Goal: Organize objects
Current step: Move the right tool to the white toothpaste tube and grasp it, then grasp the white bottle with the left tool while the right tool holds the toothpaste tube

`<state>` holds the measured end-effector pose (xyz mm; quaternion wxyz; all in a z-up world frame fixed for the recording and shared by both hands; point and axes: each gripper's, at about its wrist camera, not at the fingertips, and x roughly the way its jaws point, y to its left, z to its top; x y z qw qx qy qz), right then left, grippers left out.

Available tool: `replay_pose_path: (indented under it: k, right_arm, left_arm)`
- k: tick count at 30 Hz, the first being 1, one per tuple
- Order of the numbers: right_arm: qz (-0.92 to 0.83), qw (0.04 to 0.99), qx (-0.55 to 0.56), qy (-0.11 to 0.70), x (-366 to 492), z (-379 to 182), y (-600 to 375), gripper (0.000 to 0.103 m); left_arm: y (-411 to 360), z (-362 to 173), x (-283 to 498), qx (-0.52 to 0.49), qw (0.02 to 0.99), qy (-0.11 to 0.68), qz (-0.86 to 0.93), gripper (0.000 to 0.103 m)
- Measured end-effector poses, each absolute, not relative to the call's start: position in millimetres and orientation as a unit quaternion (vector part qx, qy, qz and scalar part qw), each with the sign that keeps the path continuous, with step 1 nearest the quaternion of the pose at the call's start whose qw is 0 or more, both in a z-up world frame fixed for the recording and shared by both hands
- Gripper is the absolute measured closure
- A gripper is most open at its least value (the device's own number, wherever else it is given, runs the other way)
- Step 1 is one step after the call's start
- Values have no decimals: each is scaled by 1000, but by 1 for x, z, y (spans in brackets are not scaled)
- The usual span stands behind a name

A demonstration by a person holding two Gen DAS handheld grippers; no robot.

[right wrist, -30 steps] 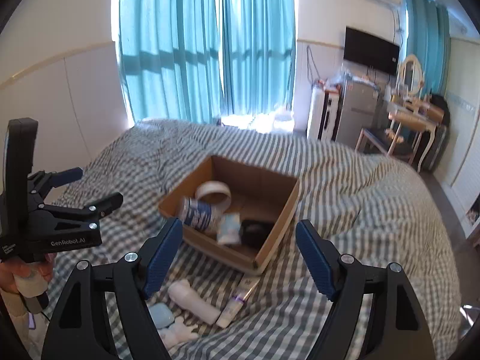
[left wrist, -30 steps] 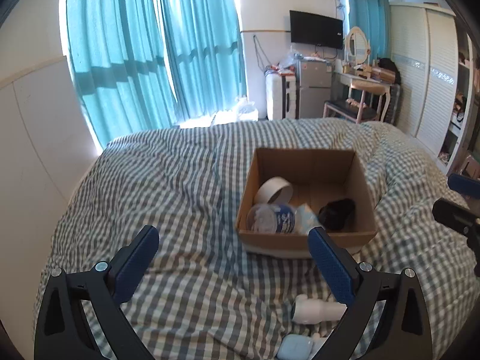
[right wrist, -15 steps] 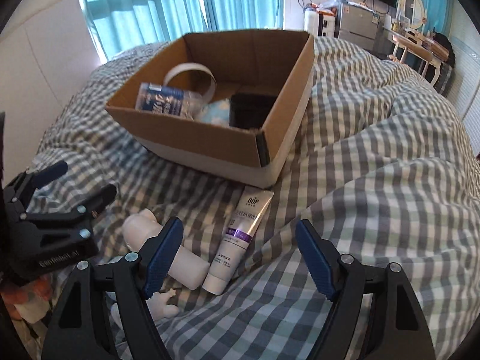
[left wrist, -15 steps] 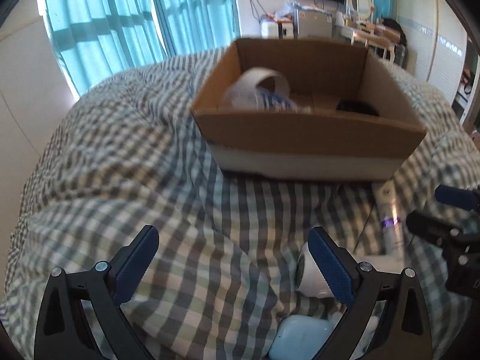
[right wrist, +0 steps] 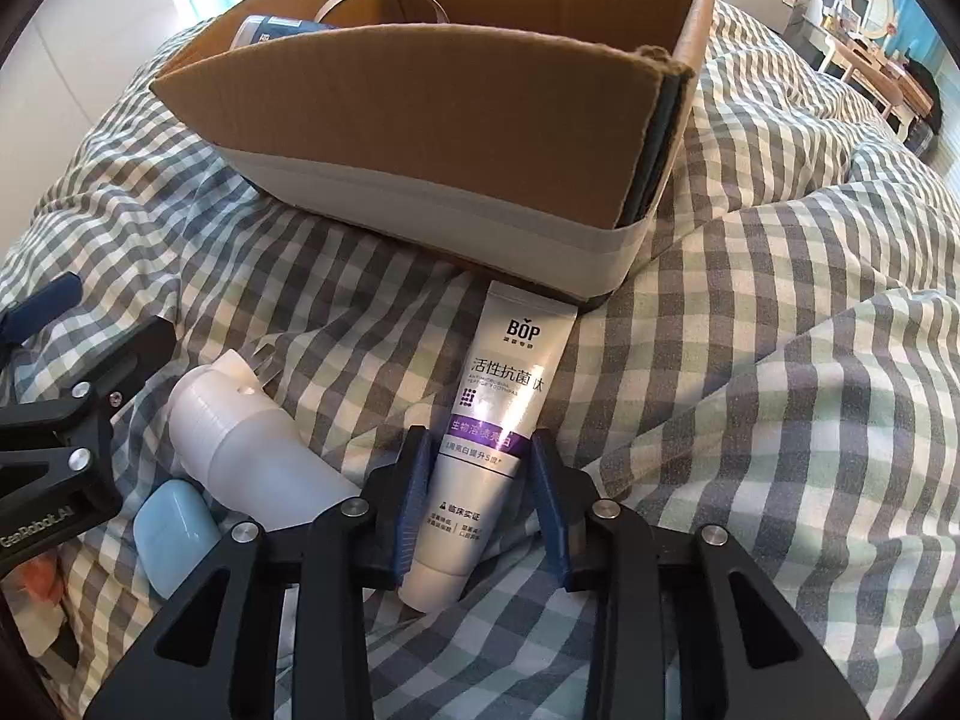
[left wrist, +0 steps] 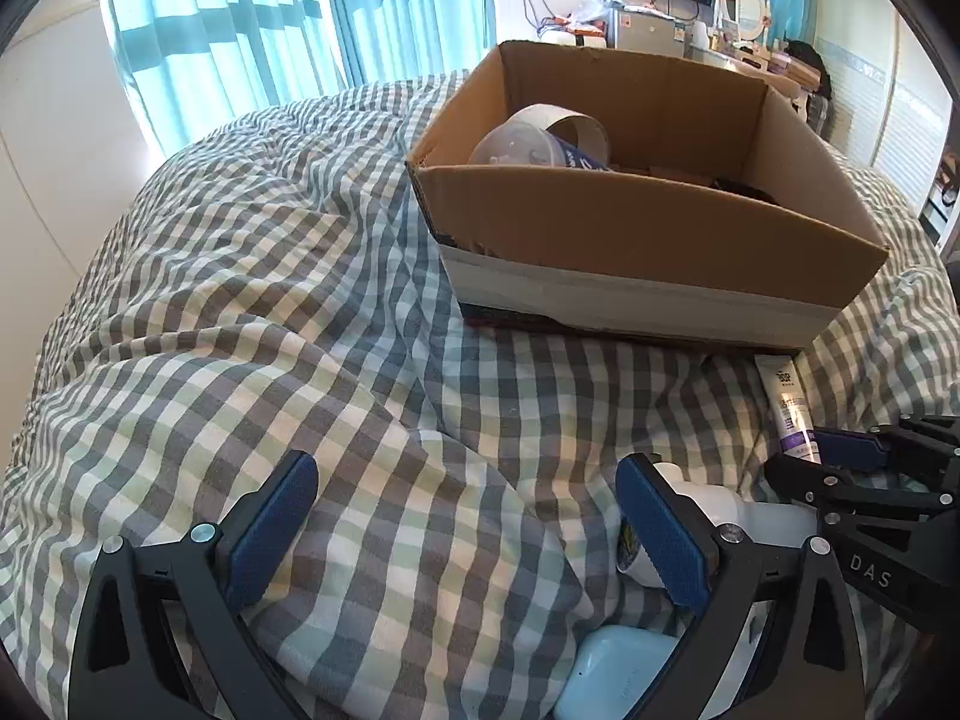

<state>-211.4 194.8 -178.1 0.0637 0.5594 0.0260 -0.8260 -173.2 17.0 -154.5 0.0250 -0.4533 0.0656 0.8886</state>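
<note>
A white and purple toothpaste tube (right wrist: 489, 426) lies on the checked bedcover in front of a cardboard box (right wrist: 432, 138). My right gripper (right wrist: 480, 498) straddles the tube's lower half, its blue pads (right wrist: 414, 498) close on either side; the tube also shows in the left wrist view (left wrist: 791, 414). A white bottle (right wrist: 246, 438) and a light blue case (right wrist: 174, 531) lie left of the tube. My left gripper (left wrist: 465, 531) is open and empty above the cover, with the bottle (left wrist: 738, 516) and case (left wrist: 624, 672) by its right finger.
The box (left wrist: 648, 228) holds a tape roll (left wrist: 570, 126), a blue-labelled container (right wrist: 270, 27) and a dark item. The bedcover (left wrist: 240, 330) is rumpled with folds. Curtains, a fridge, a TV and a dressing table stand beyond the bed.
Both grippers have dropped low toward the bed and moved in on the loose items. My right gripper has narrowed from wide open to closing around the toothpaste tube.
</note>
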Motion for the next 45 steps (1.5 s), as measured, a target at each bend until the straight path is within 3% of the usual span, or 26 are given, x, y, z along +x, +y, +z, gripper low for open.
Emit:
replay_pose_path:
  k: [11, 15, 30, 45]
  right_arm:
    - [-865, 71, 496, -10, -168, -125, 212, 77]
    - [-873, 68, 482, -26, -163, -112, 221, 84]
    - [-867, 70, 492, -51, -165, -128, 235, 84]
    - [-867, 59, 493, -44, -162, -128, 232, 84]
  left_arm:
    - [44, -146, -155, -458, 65, 83, 883, 1]
    - [67, -150, -149, -471, 109, 96, 870, 1]
    - [109, -186, -167, -513, 185, 94, 833, 0]
    - [110, -190, -190, -487, 205, 88, 845, 0]
